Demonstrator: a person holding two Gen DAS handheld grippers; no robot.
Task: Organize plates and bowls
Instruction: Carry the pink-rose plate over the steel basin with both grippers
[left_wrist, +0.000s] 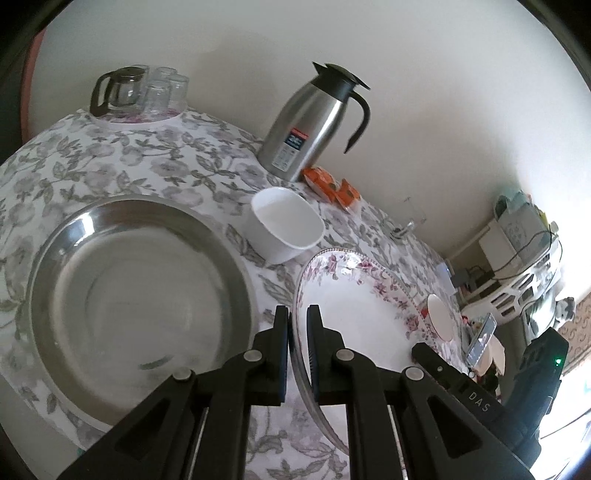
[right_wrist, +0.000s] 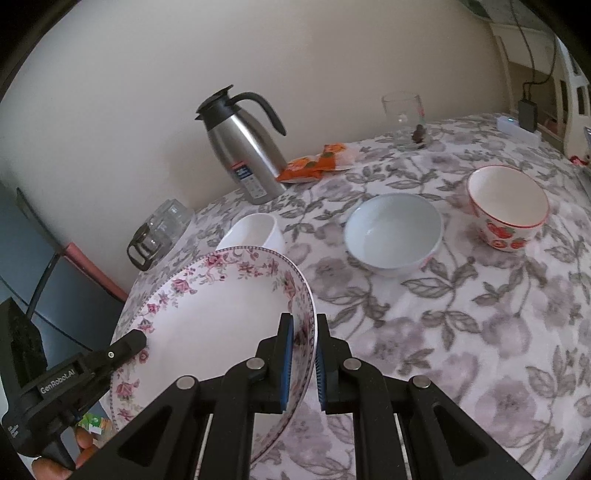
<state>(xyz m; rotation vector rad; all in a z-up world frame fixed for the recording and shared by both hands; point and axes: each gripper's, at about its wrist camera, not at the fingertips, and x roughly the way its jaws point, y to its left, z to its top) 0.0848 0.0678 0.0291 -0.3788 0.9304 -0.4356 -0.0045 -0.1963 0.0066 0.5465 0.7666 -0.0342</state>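
Both fingers pinch plate (right_wrist: 221, 317) by opposite rims (thin edge grips); uneven hand motion could slip it onto steel basin (left_wrist: 136, 295).

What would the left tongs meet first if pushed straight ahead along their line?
Probably the white square bowl, just beyond the floral plate that the left tongs are gripping by the rim. Depth is unclear, so the tablecloth may come first.
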